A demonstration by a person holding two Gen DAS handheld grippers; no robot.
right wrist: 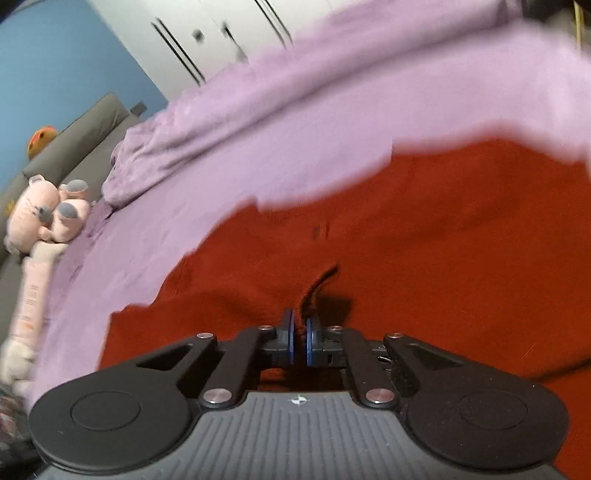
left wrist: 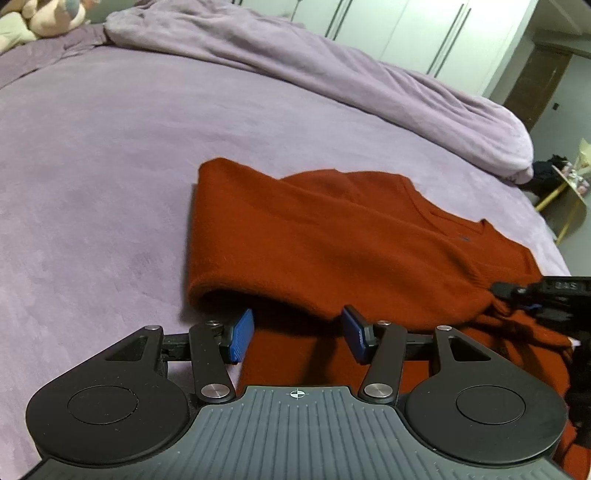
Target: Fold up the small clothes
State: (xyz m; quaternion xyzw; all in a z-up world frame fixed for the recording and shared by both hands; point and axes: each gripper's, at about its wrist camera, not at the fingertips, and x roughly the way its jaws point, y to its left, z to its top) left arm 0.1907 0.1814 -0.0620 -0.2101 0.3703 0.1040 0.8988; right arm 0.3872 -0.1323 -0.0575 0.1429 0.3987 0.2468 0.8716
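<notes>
A rust-red knitted sweater (left wrist: 332, 240) lies on the purple bed sheet (left wrist: 92, 166), partly folded, with its V-neck toward the right. My left gripper (left wrist: 297, 334) is open, its blue pads either side of the sweater's near edge, with nothing between them. My right gripper (right wrist: 299, 341) is shut on a pinched ridge of the red sweater (right wrist: 424, 240). It also shows at the right edge of the left wrist view (left wrist: 532, 291), gripping the sweater's bunched hem.
A rumpled purple duvet (left wrist: 332, 74) lies along the far side of the bed. A pink plush toy (right wrist: 48, 218) lies at the headboard end by a grey headboard (right wrist: 74, 147). White wardrobes (left wrist: 424, 29) stand behind. A yellow-legged side table (left wrist: 569, 192) stands beyond the bed's right edge.
</notes>
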